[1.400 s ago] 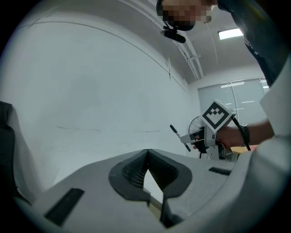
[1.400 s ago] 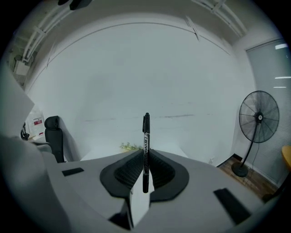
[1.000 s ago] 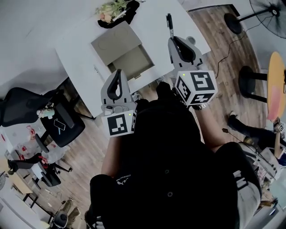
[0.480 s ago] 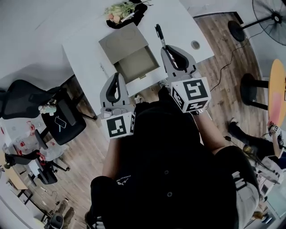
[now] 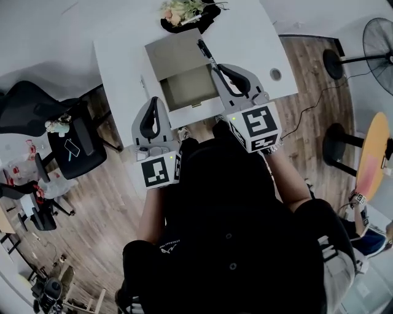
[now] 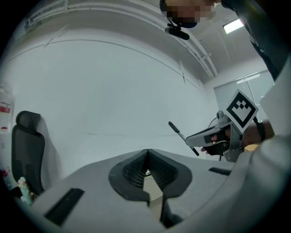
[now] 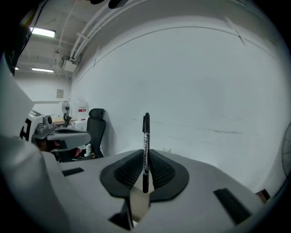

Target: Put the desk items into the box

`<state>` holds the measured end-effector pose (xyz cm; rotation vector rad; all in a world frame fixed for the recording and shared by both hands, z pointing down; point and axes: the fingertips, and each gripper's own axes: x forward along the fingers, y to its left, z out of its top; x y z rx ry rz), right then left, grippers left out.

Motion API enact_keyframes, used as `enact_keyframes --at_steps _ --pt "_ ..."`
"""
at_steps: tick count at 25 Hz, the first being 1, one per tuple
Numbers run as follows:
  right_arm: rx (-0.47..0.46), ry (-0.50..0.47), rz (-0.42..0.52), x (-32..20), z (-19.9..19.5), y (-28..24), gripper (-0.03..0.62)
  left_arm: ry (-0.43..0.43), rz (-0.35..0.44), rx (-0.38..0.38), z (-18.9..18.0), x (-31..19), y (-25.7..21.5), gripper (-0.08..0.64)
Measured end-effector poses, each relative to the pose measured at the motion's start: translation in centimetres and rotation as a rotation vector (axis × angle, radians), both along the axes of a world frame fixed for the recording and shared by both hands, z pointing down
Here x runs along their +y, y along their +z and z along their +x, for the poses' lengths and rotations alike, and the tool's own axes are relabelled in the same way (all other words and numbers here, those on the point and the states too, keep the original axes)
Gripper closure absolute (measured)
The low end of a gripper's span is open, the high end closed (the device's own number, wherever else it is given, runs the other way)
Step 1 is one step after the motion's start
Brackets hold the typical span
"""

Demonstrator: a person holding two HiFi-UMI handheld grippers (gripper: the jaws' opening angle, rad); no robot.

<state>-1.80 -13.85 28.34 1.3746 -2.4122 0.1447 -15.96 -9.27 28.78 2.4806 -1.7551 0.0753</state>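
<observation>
- Pinching a black pen [image 7: 146,129] between its dark ribbed pads, my right claw [image 7: 145,160] is pressed onto the barrel. The pen stands upright out of the jaws in the right gripper view, cap end uppermost.
- In the head view I see that pen poking forward past the jaw tips, over the right side of the open cardboard box [image 5: 184,89]. How high it rides above the box I cannot tell.
- The box sits on the white desk [image 5: 123,55] with its flap folded back toward the far edge. The part of its inside that I can see looks bare.
- My left claw [image 6: 146,164] is pressed together with nothing between its pads. In the head view it sits at the desk's near edge, left of the box.
- From the left gripper view I catch the right claw off to the side, with its marker cube [image 6: 241,110] above it and the pen slanting up from its tips.
- A bunch of flowers [image 5: 184,9] on something dark rests at the desk's far edge, just behind the box.
- A round hole [image 5: 276,74] is set in the desk top to the right, well apart from the box.
- A black office chair [image 5: 73,147] stands on the wooden floor at the left, and a fan [image 5: 381,43] stands at the far right.
</observation>
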Motion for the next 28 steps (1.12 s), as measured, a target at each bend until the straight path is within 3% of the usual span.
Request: enact_keyframes --at_steps 11,22,28 --pt "0.1 -0.322 -0.085 -3.0 -3.0 3.3 0.552 -0.225 -0.028 0.002 -0.2 -0.5 0.1 0.552" --pt "0.178 -0.573 -0.186 -3.4 -5.5 8.9 0.552 -0.396 -0.055 0.006 0.6 -0.1 0.9 0.552" --pt "0.228 -0.663 -0.263 -3.1 -7.0 13.2 0.552 -0.463 -0.083 0.007 -0.1 0.0 2.0 0.552"
